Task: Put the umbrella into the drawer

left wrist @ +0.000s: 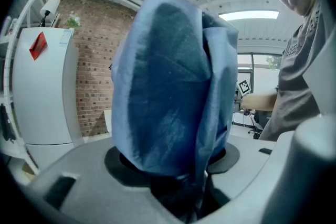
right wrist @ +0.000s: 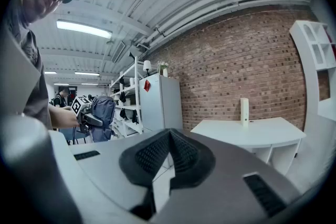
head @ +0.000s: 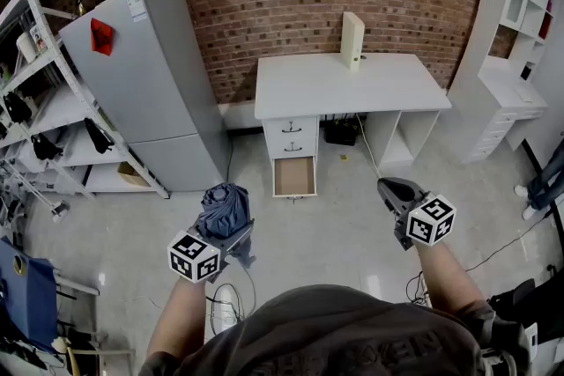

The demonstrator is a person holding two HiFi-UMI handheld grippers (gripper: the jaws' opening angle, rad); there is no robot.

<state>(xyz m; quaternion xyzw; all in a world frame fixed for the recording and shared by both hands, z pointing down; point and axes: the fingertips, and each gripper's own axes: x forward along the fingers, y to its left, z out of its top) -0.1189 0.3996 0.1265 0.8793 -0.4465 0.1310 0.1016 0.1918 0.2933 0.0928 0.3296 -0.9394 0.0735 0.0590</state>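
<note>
A folded blue umbrella (head: 223,209) stands bunched between the jaws of my left gripper (head: 231,235), which is shut on it. In the left gripper view the blue umbrella (left wrist: 168,86) fills the middle and hides the left gripper (left wrist: 176,168) tips. My right gripper (head: 394,192) is held out at the right, shut with nothing in it. In the right gripper view the right gripper (right wrist: 168,138) shows its dark pads meeting at the tips. The white desk (head: 348,84) stands ahead against the brick wall. Its lowest drawer (head: 294,176) is pulled open and looks empty.
A grey fridge (head: 150,75) stands left of the desk, with white shelving (head: 44,101) beyond it. A white cabinet (head: 520,40) stands at the right. A cream upright box (head: 352,40) sits on the desk. Cables (head: 225,299) lie on the floor by my feet.
</note>
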